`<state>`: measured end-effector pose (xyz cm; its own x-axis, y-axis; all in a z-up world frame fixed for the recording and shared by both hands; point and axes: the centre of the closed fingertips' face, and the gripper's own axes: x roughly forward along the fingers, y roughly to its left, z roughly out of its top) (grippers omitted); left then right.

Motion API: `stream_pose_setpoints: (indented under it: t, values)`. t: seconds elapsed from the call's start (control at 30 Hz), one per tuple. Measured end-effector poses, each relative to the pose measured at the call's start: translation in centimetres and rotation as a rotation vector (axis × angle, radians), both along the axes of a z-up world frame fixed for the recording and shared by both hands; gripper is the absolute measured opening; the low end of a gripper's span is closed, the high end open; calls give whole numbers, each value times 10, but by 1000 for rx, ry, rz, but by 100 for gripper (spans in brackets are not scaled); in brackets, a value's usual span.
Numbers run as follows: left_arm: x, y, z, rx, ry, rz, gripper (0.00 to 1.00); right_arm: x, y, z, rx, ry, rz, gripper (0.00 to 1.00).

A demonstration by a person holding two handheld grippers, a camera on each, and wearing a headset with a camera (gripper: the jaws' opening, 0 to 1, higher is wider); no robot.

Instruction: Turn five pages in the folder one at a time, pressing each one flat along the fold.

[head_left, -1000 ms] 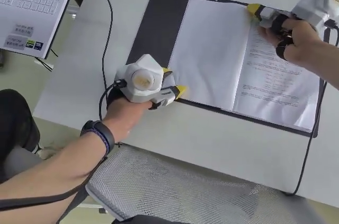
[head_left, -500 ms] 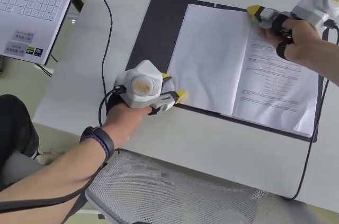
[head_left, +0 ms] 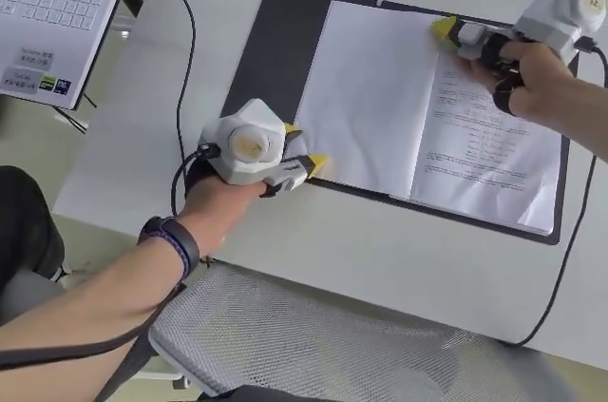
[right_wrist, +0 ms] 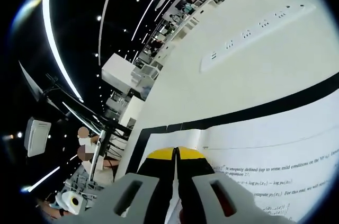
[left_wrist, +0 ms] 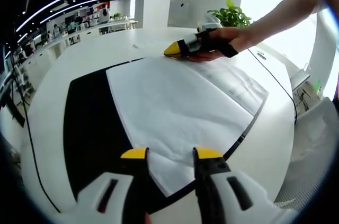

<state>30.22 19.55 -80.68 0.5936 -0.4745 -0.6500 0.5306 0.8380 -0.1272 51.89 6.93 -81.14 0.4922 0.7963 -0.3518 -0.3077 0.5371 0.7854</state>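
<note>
The folder (head_left: 275, 50) lay open on the surface (head_left: 380, 250), toward 1 o'clock in my head view. My right hand-held gripper (head_left: 445, 28), jaws closed on nothing, sat tip-down at the 12 o'clock end of the fold (head_left: 425, 107). My left hand-held gripper (head_left: 304, 145), jaws parted, sat at the 7 o'clock corner of the blank page (head_left: 366, 88). To press well, I judged the right tip should slide steadily toward 6 o'clock along the fold while the left steadied the page. Against a second earlier, both kept their places on the folder; the shift looked like my headset's.
</note>
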Motion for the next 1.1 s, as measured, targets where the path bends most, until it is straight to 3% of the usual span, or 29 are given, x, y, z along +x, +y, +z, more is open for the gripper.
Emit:
stream_pose_setpoints:
  t: [0.17,0.3,0.4,0.5,0.57,0.87,1.1]
  values:
    - [0,0,0,1,0,-3,31,-18,3,1,30,-9,17,0]
    - [-2,-2,1,-7,2,-8,33,-42,8,7,6,-56,73,0]
    - [-3,-2,1,5,0,-20,34,-67,13,17,14,-60,96,0]
    - [-2,-2,1,6,0,-18,33,-77,12,16,20,-64,114,0]
    - [-3,-2,1,5,0,-17,33,-93,15,21,25,-64,132,0]
    - [-2,-2,-1,7,-1,-22,34,-129,13,17,51,-61,187,0]
    - [-3,-2,0,7,0,-22,33,-178,19,22,32,-72,290,0]
